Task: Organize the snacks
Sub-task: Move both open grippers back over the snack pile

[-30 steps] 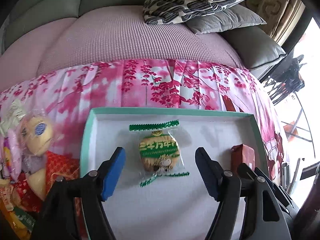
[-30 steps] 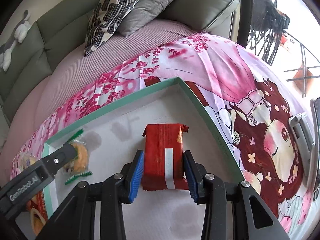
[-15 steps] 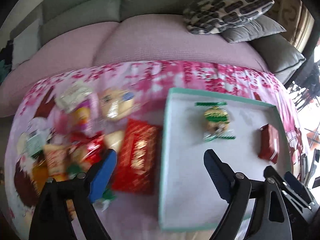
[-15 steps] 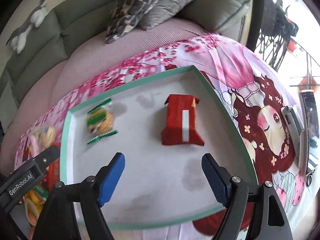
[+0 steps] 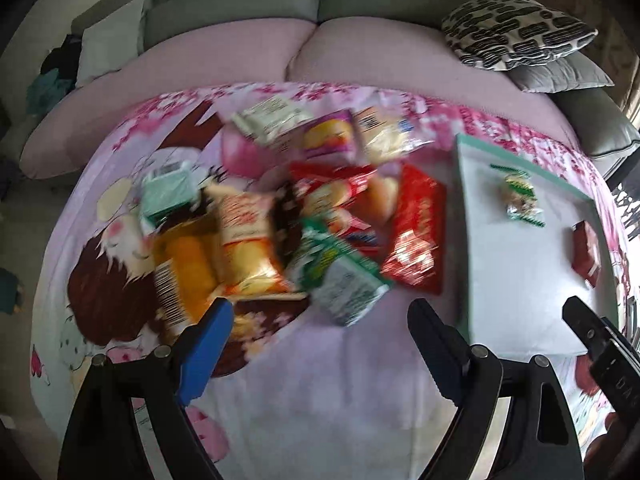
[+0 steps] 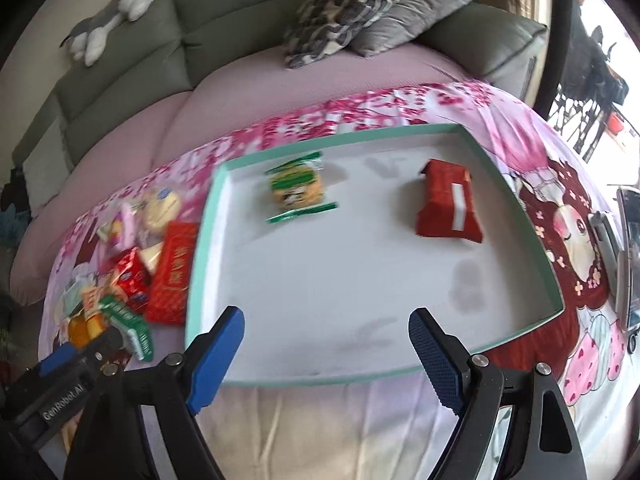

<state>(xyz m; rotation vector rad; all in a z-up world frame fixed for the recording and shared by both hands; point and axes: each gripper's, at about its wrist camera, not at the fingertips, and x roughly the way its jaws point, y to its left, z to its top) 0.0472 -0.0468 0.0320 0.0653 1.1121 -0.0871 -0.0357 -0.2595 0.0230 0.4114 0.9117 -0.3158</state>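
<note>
A teal-rimmed white tray (image 6: 516,192) lies on a pink printed cloth. In it are a green-and-yellow wrapped biscuit (image 6: 298,188) and a red snack pack (image 6: 450,206); both also show in the left wrist view, the biscuit (image 5: 520,196) and the pack (image 5: 586,252). A pile of loose snack packs (image 5: 280,216) lies left of the tray (image 5: 464,208), with a green-and-white packet (image 5: 340,272) nearest. My left gripper (image 5: 320,344) is open and empty, held just short of the pile. My right gripper (image 6: 326,352) is open and empty over the tray's near edge.
The cloth covers a pink cushion in front of a grey-green sofa with patterned and grey pillows (image 6: 360,4) and a plush toy (image 6: 108,12). A phone-like device (image 6: 628,264) lies at the cloth's right edge. The snack pile (image 6: 128,276) sits left of the tray.
My right gripper let go of the red pack and drew back from it, now open. My left gripper swung left from the tray to face the snack pile.
</note>
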